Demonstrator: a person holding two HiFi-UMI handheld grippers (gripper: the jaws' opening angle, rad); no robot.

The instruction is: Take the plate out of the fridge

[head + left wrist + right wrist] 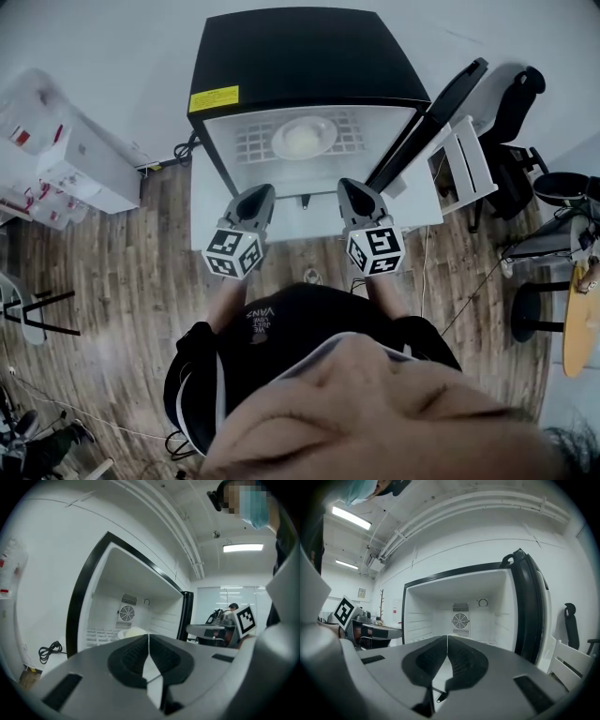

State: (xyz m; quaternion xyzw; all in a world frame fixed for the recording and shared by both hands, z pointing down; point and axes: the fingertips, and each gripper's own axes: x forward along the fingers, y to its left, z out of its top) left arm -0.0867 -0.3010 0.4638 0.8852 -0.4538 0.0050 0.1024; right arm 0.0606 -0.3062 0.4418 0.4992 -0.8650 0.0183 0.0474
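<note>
the fridge [281,56] stands open toward the person. its door [427,122] is swung out to the right side, so the whole front of the opening is free. on the left, white boxes [84,164] stand near the fridge's side on the wooden floor [122,281]. on the right, past the door, there is a dark chair [511,112].

the plate [304,137] is inside the fridge, on the wire shelf [248,145], about halfway between the shelf's left and right edges. nothing else is seen on this shelf, and there is free room on both sides of the plate and above it.

the left gripper [258,194] is in front of the opening, near the left part of its front edge, well apart from the plate. its jaws are closed together with nothing between them. the right gripper [354,189] is beside it, in front of the right part of the opening, closer to the door. its jaws are also pressed together and hold nothing. both grippers point into the fridge and touch neither the fridge nor the shelf.
</note>
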